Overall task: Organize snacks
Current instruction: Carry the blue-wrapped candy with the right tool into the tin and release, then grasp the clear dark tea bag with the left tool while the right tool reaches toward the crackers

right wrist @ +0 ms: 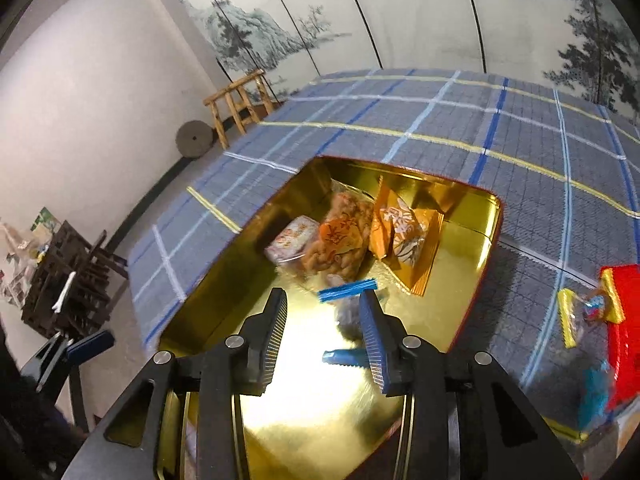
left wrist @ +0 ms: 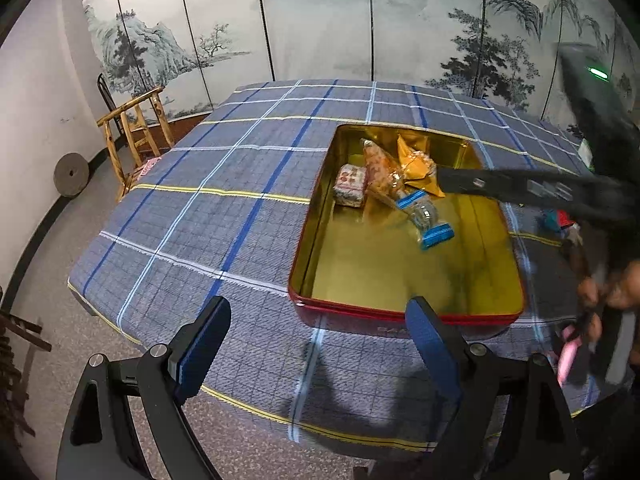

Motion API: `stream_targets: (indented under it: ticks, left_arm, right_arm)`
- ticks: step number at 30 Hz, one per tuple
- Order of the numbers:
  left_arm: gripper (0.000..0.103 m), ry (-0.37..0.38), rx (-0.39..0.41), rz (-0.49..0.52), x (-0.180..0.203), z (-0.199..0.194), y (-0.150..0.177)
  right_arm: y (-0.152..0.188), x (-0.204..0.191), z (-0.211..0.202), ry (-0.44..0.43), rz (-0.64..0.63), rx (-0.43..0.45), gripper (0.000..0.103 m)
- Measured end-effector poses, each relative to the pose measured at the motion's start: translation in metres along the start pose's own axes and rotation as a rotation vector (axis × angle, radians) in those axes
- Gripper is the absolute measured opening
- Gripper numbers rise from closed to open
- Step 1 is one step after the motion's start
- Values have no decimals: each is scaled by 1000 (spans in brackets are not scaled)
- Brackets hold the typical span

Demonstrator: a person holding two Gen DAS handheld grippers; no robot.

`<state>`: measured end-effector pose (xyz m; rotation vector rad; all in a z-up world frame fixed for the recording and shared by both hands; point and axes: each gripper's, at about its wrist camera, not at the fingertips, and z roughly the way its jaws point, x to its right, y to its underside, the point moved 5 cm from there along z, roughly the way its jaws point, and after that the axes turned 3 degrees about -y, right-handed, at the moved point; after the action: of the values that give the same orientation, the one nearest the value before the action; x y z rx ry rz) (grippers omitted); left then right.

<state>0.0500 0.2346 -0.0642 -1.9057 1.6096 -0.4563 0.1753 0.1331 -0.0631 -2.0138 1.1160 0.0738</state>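
A: R gripper [right wrist: 324, 334] jaws narrowly apart, gripping nothing; blue-ended pack [right wrist: 347, 300] beside them in tin [right wrist: 494, 216], frame centre.
B: L gripper [left wrist: 316, 344] wide, empty. Pad might snag the wrapper, drag it.

The rectangular red tin with mirror-glossy gold metal inside [left wrist: 316, 216] shines; the blue checked tablecloth of matt woven fabric [left wrist: 208, 216] looks rough; the clear, blue-edged plastic snack wrapper [left wrist: 424, 216] is glossy and crinkled.
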Motion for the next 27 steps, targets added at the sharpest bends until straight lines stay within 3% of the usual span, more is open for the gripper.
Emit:
stream_targets:
  ticks: [3,5,8,13,19,23,27]
  left_arm:
    - [87,18,8,19,10,-6,-2]
    - [87,41,9,46,23,-12,-3]
    - [87,102,-1,74,44,-19,-4]
    - [87,231,-43,121,94,-27,-8]
    - [87,388,-111,114,166,-28,-24]
    - [87,428,-154,140,220,-19,-37]
    - [87,438,-222,91,256,4,-49]
  right_arm:
    - [20,-3,-33,-33,-11,56,40]
    - [40,2,-61,-4,-28,97,40]
    - [75,30,-105,88,-23,141,40]
    - [132,109,-169,273,88,151,40]
    - [169,166,-223,383,170,198,40]
    - [183,195,-245,426,205,225,40]
    - [189,214,-255,412,238,255,40]
